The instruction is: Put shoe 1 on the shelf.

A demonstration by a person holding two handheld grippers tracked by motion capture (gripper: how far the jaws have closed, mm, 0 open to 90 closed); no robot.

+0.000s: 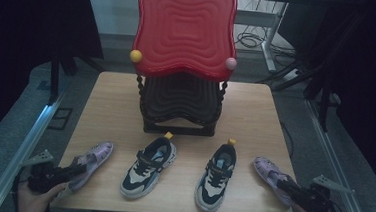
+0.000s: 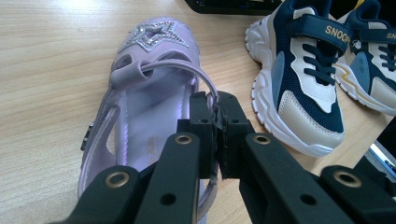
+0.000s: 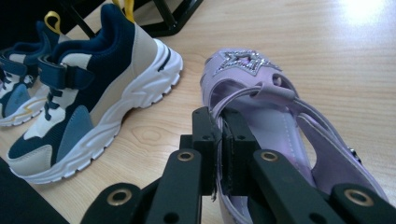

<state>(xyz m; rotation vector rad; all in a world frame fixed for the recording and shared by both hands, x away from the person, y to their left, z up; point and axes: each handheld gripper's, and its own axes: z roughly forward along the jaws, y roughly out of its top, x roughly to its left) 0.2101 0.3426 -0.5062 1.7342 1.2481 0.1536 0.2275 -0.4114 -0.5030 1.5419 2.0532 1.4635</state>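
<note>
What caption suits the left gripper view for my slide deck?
Left gripper shut on the strap of a lilac star-trimmed sandal, beside a navy-and-cream sneaker on the wooden table.

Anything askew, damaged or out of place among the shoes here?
Nothing damaged. The left sandal and right sandal angle outward at the table's front corners, each pinched at its rim by a gripper (left gripper, right gripper). The two sneakers stand upright between them.

Wooden table (image 1: pixel 116 101), centre of frame. Red-topped tiered rack (image 1: pixel 185 30) at upper centre. Below it, a row of four shoes: left purple sandal (image 1: pixel 89 162), two navy-and-white sneakers (image 1: pixel 149 167) (image 1: pixel 216 177), right purple sandal (image 1: pixel 270 174). Left gripper (image 1: pixel 74 169), lower left, meets the left sandal; right gripper (image 1: pixel 285 185), lower right, meets the right sandal.
</note>
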